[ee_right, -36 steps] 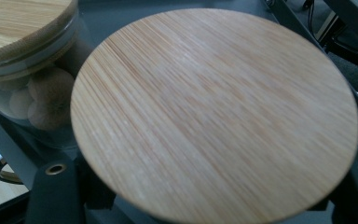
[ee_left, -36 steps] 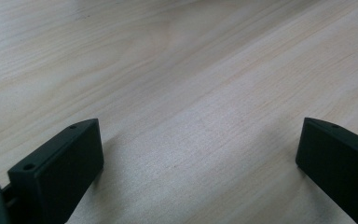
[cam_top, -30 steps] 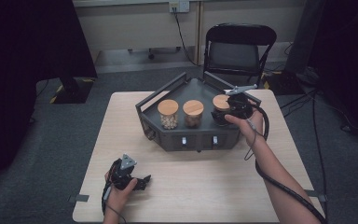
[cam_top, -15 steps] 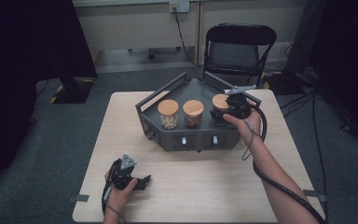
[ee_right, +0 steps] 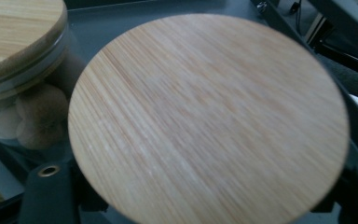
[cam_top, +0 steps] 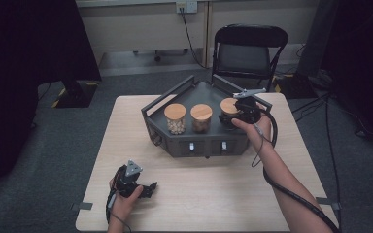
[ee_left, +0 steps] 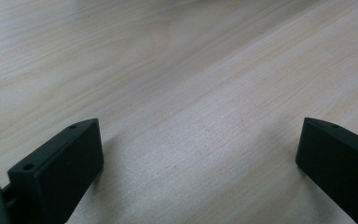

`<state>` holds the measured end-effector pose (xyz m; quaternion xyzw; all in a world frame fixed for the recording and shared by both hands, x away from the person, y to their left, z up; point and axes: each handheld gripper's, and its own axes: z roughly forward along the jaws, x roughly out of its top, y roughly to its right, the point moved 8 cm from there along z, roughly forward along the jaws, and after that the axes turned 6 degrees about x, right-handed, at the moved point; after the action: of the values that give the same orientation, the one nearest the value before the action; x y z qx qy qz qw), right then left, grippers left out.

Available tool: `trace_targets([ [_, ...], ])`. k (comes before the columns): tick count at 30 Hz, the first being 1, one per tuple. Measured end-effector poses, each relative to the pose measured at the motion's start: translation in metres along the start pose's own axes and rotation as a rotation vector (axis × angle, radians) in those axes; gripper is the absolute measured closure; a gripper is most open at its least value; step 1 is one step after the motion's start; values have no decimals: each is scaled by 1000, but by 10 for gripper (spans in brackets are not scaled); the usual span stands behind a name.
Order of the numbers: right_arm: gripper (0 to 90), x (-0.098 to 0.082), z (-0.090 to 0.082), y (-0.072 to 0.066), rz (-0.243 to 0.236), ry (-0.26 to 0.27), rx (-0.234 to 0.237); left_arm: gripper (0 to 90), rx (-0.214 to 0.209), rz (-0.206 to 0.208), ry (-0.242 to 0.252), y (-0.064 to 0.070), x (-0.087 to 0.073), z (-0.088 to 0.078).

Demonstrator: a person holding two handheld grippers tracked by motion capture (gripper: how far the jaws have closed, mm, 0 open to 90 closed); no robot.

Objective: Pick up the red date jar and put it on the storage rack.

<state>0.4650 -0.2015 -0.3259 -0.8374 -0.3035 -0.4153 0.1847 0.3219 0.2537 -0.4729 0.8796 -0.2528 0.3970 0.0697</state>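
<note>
A dark tray [cam_top: 167, 137] at the table's far side holds three glass jars with round wooden lids. My right gripper [cam_top: 229, 118] reaches in from the right around the rightmost jar [cam_top: 228, 105]. In the right gripper view that jar's lid [ee_right: 205, 116] spans the gap between the jaws of the right gripper [ee_right: 205, 196]; the jaws have just been opening, with the jar still between them. The middle jar [cam_top: 201, 118] and the left jar [cam_top: 175, 118] stand beside it. My left gripper [cam_top: 148, 188] rests near the table's front left, and the left gripper [ee_left: 200, 154] is open on bare wood.
The light wooden table [cam_top: 213, 194] has free room in front of the tray. A black folding chair [cam_top: 250, 48] stands behind the table. Cables trail on the floor at the right. A neighbouring jar [ee_right: 23, 70] holds round pale pieces.
</note>
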Motion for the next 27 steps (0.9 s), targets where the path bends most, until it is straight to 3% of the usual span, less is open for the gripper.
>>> trace_targets([
  [14,31,1,-6,6,33,-22,17,2,0,0,0,0,0,0],
  [27,20,-2,-19,4,69,8,23,2,0,0,0,0,0,0],
])
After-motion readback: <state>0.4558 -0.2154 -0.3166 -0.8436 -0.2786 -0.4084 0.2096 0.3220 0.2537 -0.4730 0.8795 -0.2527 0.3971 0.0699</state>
